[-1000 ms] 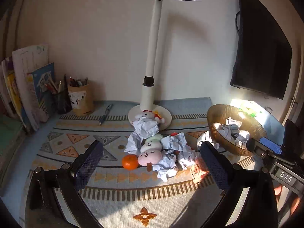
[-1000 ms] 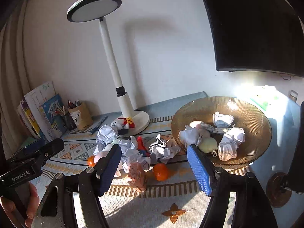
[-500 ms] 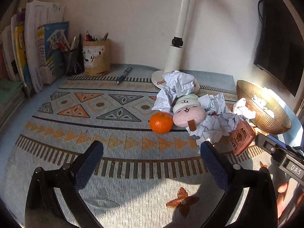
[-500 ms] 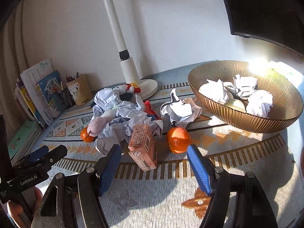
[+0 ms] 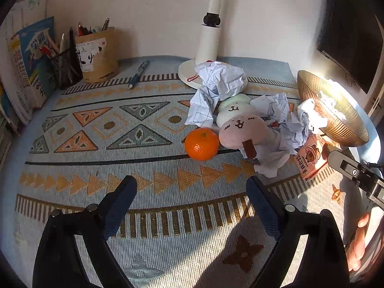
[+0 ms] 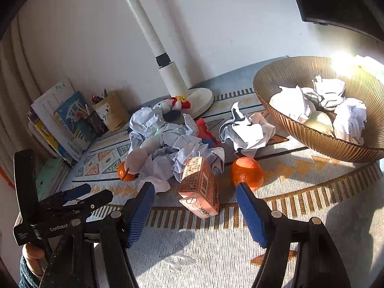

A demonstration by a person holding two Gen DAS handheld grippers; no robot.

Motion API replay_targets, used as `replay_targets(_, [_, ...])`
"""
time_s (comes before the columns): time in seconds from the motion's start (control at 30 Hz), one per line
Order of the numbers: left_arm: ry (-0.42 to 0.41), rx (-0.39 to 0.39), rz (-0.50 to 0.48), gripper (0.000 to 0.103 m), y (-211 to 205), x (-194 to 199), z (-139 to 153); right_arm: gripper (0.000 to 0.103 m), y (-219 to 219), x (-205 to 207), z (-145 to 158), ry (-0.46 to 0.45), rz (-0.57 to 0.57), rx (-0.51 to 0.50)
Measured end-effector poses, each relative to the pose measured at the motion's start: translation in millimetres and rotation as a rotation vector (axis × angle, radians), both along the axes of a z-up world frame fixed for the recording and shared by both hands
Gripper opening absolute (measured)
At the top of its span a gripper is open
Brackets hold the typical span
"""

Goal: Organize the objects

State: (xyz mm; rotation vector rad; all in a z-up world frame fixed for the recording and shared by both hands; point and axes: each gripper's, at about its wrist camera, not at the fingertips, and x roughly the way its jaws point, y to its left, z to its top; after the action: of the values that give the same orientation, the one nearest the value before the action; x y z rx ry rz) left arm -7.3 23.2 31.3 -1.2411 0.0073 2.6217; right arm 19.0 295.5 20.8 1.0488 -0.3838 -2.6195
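Note:
A pile of crumpled paper (image 5: 217,81) lies on the patterned mat with a pink plush (image 5: 242,130), a green plush (image 5: 234,102), an orange (image 5: 202,144) and a pink carton (image 5: 310,156). My left gripper (image 5: 190,192) is open and empty, low over the mat just short of the orange. My right gripper (image 6: 193,196) is open and empty, with the carton (image 6: 199,187) between its fingers' line and a second orange (image 6: 247,172) by the right fingertip. A gold bowl (image 6: 283,117) at the right holds paper balls (image 6: 350,117).
A white lamp (image 5: 210,38) stands on its base behind the pile. A pen (image 5: 139,73), a paper pen cup (image 5: 96,55), a mesh cup (image 5: 64,68) and books (image 5: 26,55) line the back left. A monitor (image 5: 350,24) hangs at right. A Hello Kitty toy (image 6: 172,103) lies by the lamp base.
Both grippers have dropped lower and moved closer to the pile. The left one has neared the orange; the right one has neared the carton and second orange. Both stay open.

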Motion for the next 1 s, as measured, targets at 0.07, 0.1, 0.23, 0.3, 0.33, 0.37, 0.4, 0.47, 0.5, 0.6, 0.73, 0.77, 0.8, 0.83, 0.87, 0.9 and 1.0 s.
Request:
replay_targets(0.07, [-0.006, -0.011, -0.028, 0.092, 0.7, -17.2, -1.8, 0.065, -7.2, -9.4, 2.9, -0.012, -0.009, 0.021])
replay_targets(0.1, [-0.016, -0.021, -0.051, 0.090, 3.2, -24.9, -4.4, 0.062, -11.2, -14.0, 2.5, -0.023, -0.005, 0.031])
replay_targets(0.23, [-0.050, -0.031, -0.117, 0.088, 17.2, -44.5, -16.5, 0.048, -17.7, -24.4, -9.9, -0.077, 0.007, 0.020])
replay_targets(0.3, [-0.051, -0.043, -0.122, 0.081, 24.1, -49.0, -22.9, 0.033, -19.4, -25.1, -14.3, -0.084, 0.022, 0.020])
replay_targets(0.33, [-0.053, -0.044, -0.122, 0.075, 26.8, -51.0, -25.5, 0.030, -20.0, -23.3, -14.2, -0.074, 0.028, 0.028])
replay_targets(0.37, [-0.044, -0.060, -0.117, 0.063, 29.6, -50.9, -27.2, 0.028, -19.8, -21.0, -13.6, -0.063, 0.033, 0.035])
replay_targets(0.4, [-0.022, -0.086, -0.114, 0.046, 32.1, -49.6, -26.7, 0.027, -18.8, -18.4, -12.8, -0.057, 0.038, 0.037])
replay_targets(0.47, [-0.010, -0.099, -0.127, 0.035, 34.8, -45.0, -25.6, 0.024, -15.6, -13.1, -11.4, -0.059, 0.053, 0.021])
replay_targets(0.5, [-0.013, -0.102, -0.130, 0.035, 34.8, -41.5, -25.4, 0.024, -13.6, -10.3, -10.7, -0.070, 0.068, -0.001])
replay_targets(0.6, [-0.020, -0.087, -0.121, 0.035, 27.4, -27.3, -23.6, 0.024, -6.2, 2.0, -10.4, -0.132, 0.166, -0.101])
replay_targets(0.73, [0.003, -0.028, -0.091, 0.035, 8.9, 1.2, -14.8, 0.026, -0.6, 19.6, -17.1, -0.291, 0.385, -0.233])
replay_targets(0.77, [0.004, -0.001, -0.080, 0.035, 3.9, 6.8, -13.4, 0.026, 0.0, 21.8, -18.9, -0.330, 0.424, -0.244])
replay_targets(0.8, [0.005, 0.023, -0.067, 0.035, -0.1, 11.4, -12.5, 0.027, 0.2, 22.9, -19.4, -0.354, 0.443, -0.240])
replay_targets(0.83, [0.005, 0.049, -0.054, 0.035, -4.1, 14.7, -12.3, 0.027, -0.1, 22.7, -17.9, -0.358, 0.449, -0.222])
replay_targets(0.87, [0.006, 0.075, -0.046, 0.035, -7.4, 17.2, -13.2, 0.027, -0.4, 21.3, -15.3, -0.347, 0.437, -0.201])
replay_targets(0.9, [0.009, 0.094, -0.038, 0.035, -9.4, 18.9, -14.8, 0.027, -0.8, 17.9, -13.0, -0.330, 0.409, -0.171])
replay_targets(1.0, [0.038, 0.101, -0.013, 0.035, -11.4, 21.5, -12.9, 0.029, -8.6, 7.8, -10.7, -0.282, 0.236, 0.119])
